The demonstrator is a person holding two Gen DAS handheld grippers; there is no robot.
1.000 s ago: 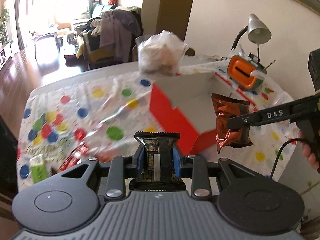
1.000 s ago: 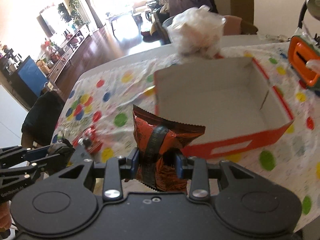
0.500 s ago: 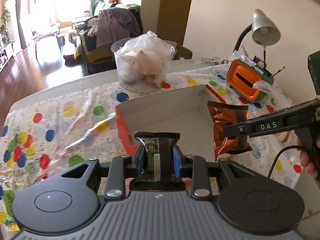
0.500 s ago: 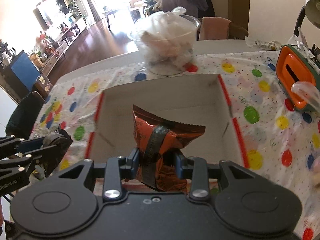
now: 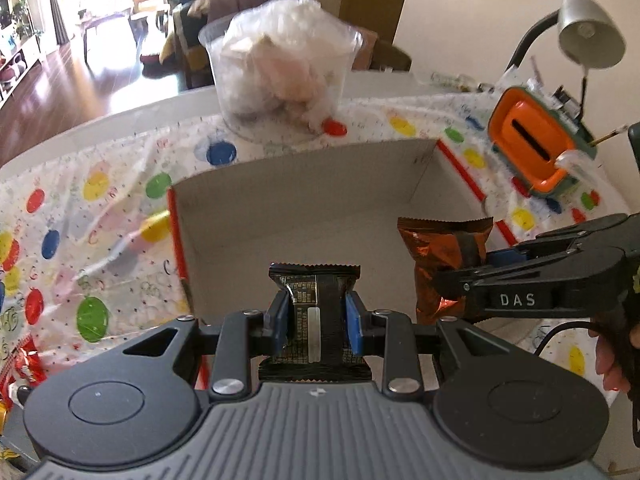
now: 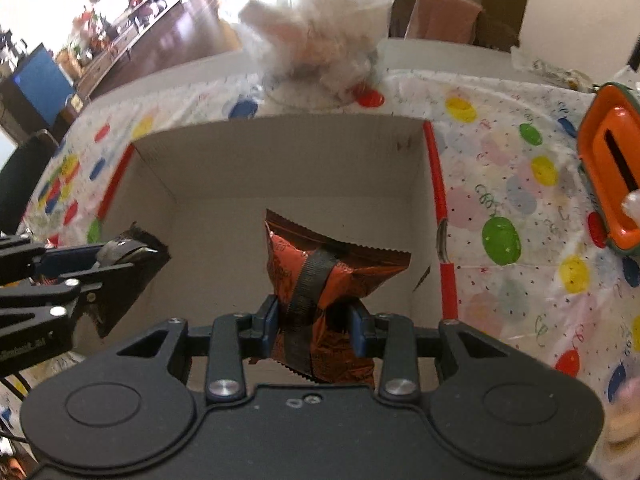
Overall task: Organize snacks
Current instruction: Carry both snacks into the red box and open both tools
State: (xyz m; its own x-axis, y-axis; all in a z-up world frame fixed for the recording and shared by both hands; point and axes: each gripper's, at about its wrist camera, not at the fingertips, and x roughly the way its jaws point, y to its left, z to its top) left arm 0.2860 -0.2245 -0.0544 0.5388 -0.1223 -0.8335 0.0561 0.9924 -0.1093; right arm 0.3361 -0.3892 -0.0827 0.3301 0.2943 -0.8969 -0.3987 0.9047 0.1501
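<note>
left gripper (image 5: 316, 316): black, blue pads, silver screws | right gripper (image 6: 316, 318): black, "DAS" marking

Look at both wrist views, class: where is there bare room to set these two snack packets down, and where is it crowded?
The cardboard box floor is bare from its far wall to its red-edged sides. The left gripper holds a black packet and the right gripper an orange packet above it. Crowded: behind the box a plastic tub, to its right an orange holder.
</note>
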